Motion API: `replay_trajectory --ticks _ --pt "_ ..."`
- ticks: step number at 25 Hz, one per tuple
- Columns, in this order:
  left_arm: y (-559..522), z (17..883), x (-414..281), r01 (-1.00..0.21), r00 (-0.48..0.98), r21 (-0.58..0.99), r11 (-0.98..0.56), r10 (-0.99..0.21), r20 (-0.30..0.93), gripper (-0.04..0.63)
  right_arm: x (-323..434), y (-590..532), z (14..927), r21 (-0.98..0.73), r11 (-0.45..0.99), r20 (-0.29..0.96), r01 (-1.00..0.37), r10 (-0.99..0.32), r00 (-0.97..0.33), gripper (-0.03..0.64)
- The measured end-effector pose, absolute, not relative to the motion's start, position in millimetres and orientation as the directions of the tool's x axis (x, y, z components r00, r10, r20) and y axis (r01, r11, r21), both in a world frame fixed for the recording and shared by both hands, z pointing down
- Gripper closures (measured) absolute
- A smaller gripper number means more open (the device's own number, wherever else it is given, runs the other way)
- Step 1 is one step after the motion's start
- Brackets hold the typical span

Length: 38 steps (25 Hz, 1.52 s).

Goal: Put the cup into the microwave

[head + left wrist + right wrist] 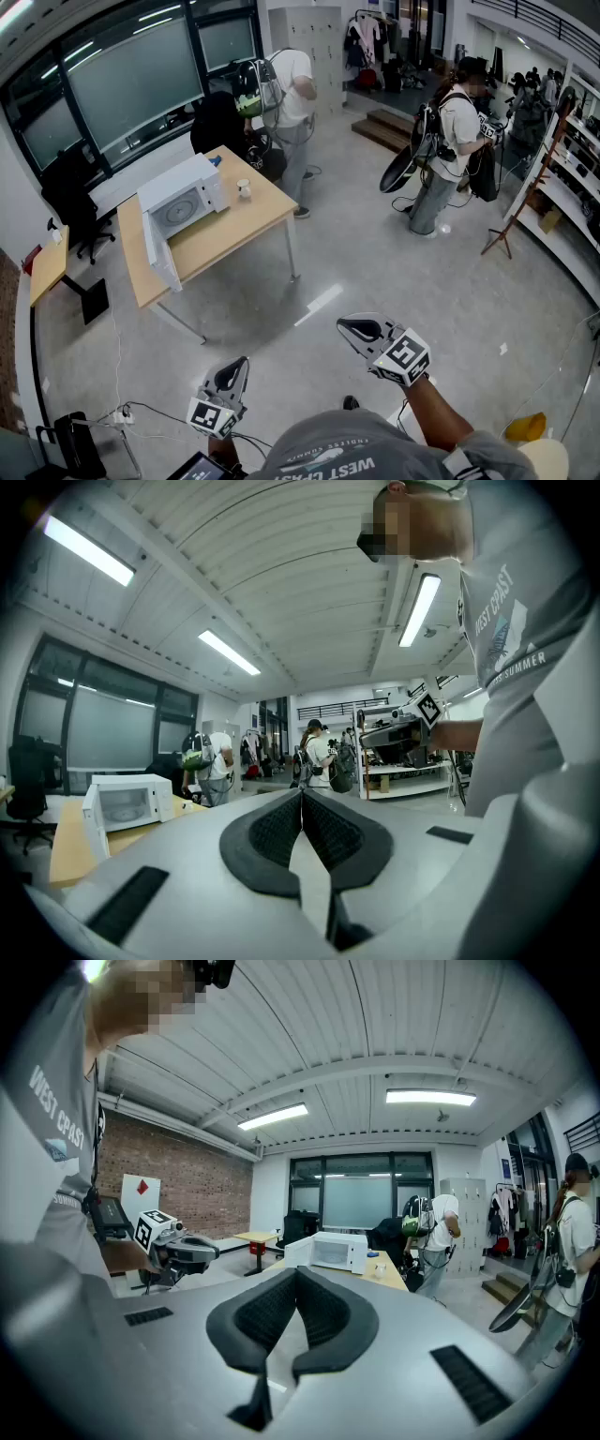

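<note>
Both grippers are being carried low and empty. The left gripper [234, 370] and the right gripper [356, 328] are each keeping their jaws pressed together on nothing, probably because the surface [234, 234] is standing well apart, at 11 o'clock. The cup [244, 188] is sitting there, at 3 o'clock of the microwave [187, 197], whose door [161, 251] is hanging open toward the near edge. Bare floor [375, 244] is offering free walking room; a person [292, 89] is standing by the far corner.

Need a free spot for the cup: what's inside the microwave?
The door is open, and only the round plate shows inside the microwave. The cup stands outside on the table. The back corners are too small to check.
</note>
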<state>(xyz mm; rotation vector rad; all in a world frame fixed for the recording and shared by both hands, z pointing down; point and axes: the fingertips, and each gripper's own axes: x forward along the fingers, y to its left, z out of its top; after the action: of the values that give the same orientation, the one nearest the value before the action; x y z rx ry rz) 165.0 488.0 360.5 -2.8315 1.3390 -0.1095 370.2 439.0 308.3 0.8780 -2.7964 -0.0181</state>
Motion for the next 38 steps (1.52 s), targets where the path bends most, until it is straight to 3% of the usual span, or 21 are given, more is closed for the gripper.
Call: replay_trajectory --ticks 27,38 --pt "527 362 138 -0.720 0.693 -0.023 -0.694 -0.720 0.031 0.575 342 491 292 0.061 0.768 0.165 -0.638 -0.638 -0.752 0.597" --pt "507 369 153 -0.719 0.694 -0.014 -0.695 -0.719 0.048 0.574 367 469 308 0.019 0.750 0.191 -0.662 -0.652 -0.733 0.597"
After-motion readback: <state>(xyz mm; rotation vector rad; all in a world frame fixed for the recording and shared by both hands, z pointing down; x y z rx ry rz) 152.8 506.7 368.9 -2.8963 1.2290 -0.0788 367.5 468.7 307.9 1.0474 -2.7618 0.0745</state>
